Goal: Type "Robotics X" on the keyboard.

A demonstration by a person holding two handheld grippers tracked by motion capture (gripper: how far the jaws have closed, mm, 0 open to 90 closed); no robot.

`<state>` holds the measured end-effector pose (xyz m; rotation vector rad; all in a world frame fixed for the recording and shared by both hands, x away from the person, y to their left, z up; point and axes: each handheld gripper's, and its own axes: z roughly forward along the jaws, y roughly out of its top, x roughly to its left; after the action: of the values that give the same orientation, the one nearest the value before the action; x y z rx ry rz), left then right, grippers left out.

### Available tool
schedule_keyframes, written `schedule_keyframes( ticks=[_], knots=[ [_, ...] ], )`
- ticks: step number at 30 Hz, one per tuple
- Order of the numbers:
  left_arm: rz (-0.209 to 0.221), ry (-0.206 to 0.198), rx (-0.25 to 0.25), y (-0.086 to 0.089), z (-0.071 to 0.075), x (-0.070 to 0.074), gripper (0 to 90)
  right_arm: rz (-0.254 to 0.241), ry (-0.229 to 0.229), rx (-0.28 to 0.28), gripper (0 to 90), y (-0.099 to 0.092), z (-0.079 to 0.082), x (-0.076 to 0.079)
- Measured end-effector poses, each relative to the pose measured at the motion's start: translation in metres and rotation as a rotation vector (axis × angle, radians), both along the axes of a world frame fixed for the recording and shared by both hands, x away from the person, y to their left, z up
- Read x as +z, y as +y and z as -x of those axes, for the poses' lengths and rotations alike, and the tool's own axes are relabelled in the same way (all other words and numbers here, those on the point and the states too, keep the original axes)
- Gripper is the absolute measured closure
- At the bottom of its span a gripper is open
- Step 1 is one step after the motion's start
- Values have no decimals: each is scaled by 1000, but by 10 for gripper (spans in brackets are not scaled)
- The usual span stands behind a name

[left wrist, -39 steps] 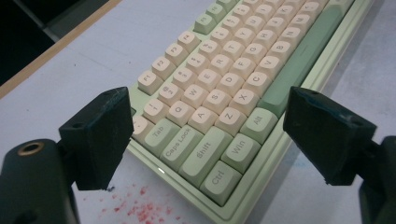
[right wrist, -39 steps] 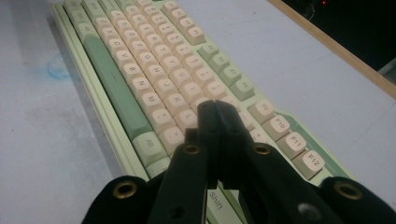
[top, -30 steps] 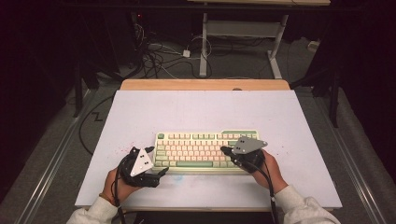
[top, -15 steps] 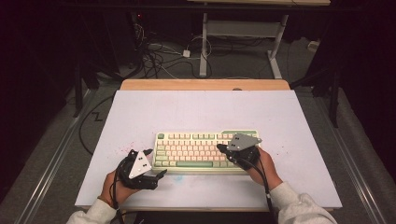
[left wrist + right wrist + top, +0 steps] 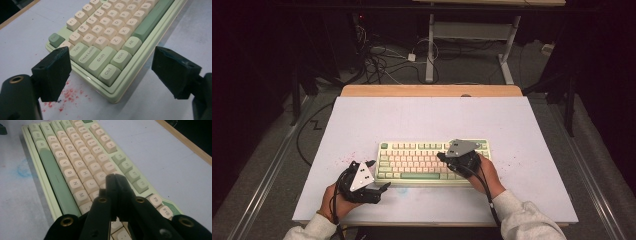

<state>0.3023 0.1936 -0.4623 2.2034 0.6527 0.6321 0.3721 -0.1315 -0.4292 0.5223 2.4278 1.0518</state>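
Beside keyboard [image 5: 110, 47] corner, wide-open left claw [image 5: 111, 72].

A: How many keyboards [image 5: 432, 161] lie on the white table [image 5: 432, 120]?

B: One, pale green with cream keys, on the near half of the table.

A: And grippers beside the keyboard?

B: Two. One left gripper [image 5: 379, 188] just off the keyboard's near left corner, one right gripper [image 5: 441, 156] over its right part. Each carries one grey three-cornered plate, so two plates.

A: Jaws?

B: Two per gripper, four altogether.

A: Hands?

B: Two, one behind each gripper, at the keyboard's near side.

A: Anything more around the keyboard?

B: One patch of red specks [image 5: 67, 96] by its left end, and one faint blue smudge [image 5: 23, 170] off its near edge.
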Motion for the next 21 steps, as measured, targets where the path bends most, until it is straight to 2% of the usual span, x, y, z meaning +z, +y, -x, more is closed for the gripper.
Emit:
schedule_keyframes(
  ticks=[8, 21],
  knots=[
    [-7, 7, -7, -1, -1, -1, 156, 43, 18, 17, 900, 15, -7, -6],
    [-10, 11, -11, -1, -1, -1, 156, 90, 43, -5, 900, 26, -18, -15]
  ],
)
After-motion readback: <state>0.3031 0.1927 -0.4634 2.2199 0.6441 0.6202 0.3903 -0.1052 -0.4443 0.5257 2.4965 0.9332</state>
